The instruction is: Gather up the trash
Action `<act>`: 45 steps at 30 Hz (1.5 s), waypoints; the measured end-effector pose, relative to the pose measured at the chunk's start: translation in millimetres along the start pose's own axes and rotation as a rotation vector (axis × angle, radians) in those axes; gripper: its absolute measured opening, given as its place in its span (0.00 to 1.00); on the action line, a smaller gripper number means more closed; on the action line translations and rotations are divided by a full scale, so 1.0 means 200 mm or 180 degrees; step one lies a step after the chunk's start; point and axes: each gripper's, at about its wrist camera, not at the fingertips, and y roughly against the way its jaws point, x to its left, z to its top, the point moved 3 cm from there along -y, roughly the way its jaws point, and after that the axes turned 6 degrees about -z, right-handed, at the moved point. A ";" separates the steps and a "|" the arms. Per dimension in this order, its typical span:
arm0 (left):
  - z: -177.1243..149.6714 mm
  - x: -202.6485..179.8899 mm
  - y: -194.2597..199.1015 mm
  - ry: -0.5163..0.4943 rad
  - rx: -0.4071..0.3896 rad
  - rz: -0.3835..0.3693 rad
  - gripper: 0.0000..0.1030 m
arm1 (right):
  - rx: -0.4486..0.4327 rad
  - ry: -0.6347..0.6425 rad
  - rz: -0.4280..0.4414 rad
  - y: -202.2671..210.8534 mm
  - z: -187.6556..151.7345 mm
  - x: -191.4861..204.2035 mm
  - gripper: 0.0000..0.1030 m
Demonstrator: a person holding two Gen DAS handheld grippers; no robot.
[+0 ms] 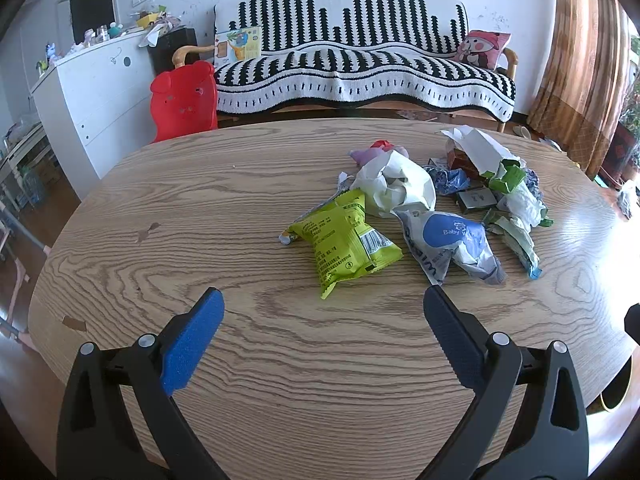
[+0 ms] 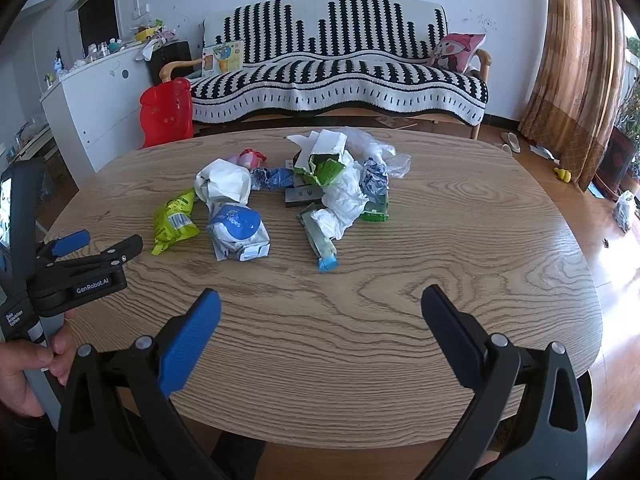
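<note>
Left gripper [image 1: 323, 300] and right gripper [image 2: 320, 298], black plastic arms, blue ribbed pads [image 1: 192, 344], silver screws, white "GenRobot.AI" lettering, grey handle

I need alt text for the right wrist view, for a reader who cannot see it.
A pile of trash lies mid-table on a wooden table: a green snack bag, a baby wipes pack, crumpled paper. The open right gripper hovers before it, empty; the left gripper is at left.
</note>
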 end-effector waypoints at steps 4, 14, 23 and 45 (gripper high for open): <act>0.00 0.00 0.00 0.0001 0.0002 -0.0001 0.94 | -0.0006 0.0003 0.0010 0.02 0.01 0.01 0.94; 0.00 0.00 0.00 0.0002 0.0002 0.0000 0.94 | -0.0012 0.0000 0.0012 0.02 0.02 0.01 0.94; 0.00 0.00 0.00 0.0003 0.0004 -0.0002 0.94 | -0.0023 0.0002 0.0015 0.04 0.02 0.02 0.94; 0.00 -0.01 0.00 0.0009 0.0013 -0.0007 0.94 | -0.0028 -0.0005 0.0020 0.04 0.02 0.02 0.94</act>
